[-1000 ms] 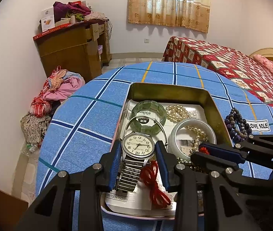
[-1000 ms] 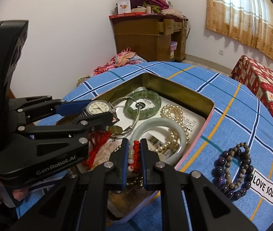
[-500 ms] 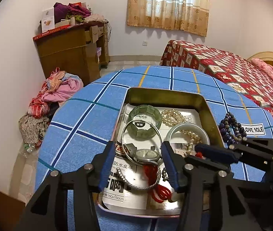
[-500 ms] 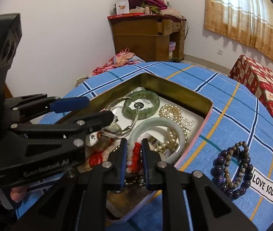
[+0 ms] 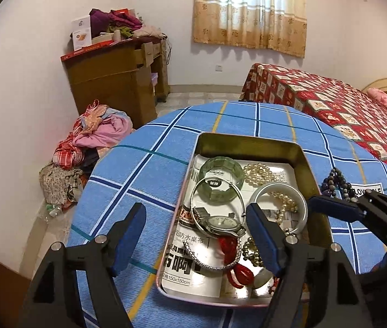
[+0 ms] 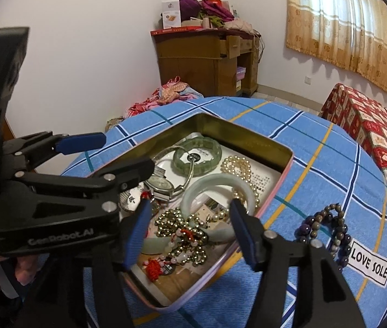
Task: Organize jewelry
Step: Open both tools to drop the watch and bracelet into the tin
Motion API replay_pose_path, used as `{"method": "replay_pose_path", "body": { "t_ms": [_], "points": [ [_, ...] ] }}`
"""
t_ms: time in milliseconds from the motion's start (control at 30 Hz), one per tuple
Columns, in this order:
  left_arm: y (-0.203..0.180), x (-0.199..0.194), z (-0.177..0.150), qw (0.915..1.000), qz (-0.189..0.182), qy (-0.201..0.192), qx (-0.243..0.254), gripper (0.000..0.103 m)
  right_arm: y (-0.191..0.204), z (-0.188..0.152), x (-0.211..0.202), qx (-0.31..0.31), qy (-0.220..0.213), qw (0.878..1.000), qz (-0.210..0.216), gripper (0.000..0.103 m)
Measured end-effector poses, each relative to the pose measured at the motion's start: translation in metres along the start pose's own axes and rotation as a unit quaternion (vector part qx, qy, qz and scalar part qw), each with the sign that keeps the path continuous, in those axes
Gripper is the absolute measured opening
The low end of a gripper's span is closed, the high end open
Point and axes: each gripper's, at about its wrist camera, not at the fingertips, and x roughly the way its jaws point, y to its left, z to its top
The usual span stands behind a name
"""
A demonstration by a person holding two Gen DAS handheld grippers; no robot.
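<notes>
White walls, curtained window [image 5: 250, 11], wooden desk [image 5: 114, 82], clothes heap [image 5: 84, 147], red-quilted bed [image 5: 330, 104]

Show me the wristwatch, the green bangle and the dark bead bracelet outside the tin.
wristwatch [image 5: 222, 222]: left wrist view, on its dial.
green bangle [image 5: 237, 173]: left wrist view, right rim.
dark bead bracelet [image 6: 342, 236]: right wrist view, right-side beads.

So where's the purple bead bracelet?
The purple bead bracelet lies on the blue tablecloth outside the tin, right of it, beside the LOVE SOLE label.

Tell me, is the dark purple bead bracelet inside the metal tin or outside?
Outside. The dark purple bead bracelet lies on the blue checked cloth, beside the metal tin.
</notes>
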Motion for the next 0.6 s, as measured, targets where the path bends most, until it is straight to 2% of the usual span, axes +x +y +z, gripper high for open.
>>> {"method": "replay_pose_path", "body": {
  "t_ms": [267, 433, 600],
  "points": [
    [0.003, -0.007, 0.001, 0.9997, 0.021, -0.008, -0.005, 0.076, 0.002, -0.001, -0.006, -0.001, -0.004, 1.000, 0.001, 0.076],
    [0.008, -0.013, 0.005, 0.9989, 0.025, -0.022, -0.033, 0.076, -0.001, -0.003, -0.017, 0.002, -0.018, 1.000, 0.001, 0.076],
    [-0.008, -0.013, 0.011, 0.9992, 0.018, -0.019, -0.032, 0.076, -0.016, -0.003, -0.027, 0.019, -0.032, 0.999, -0.006, 0.076]
  ]
}}
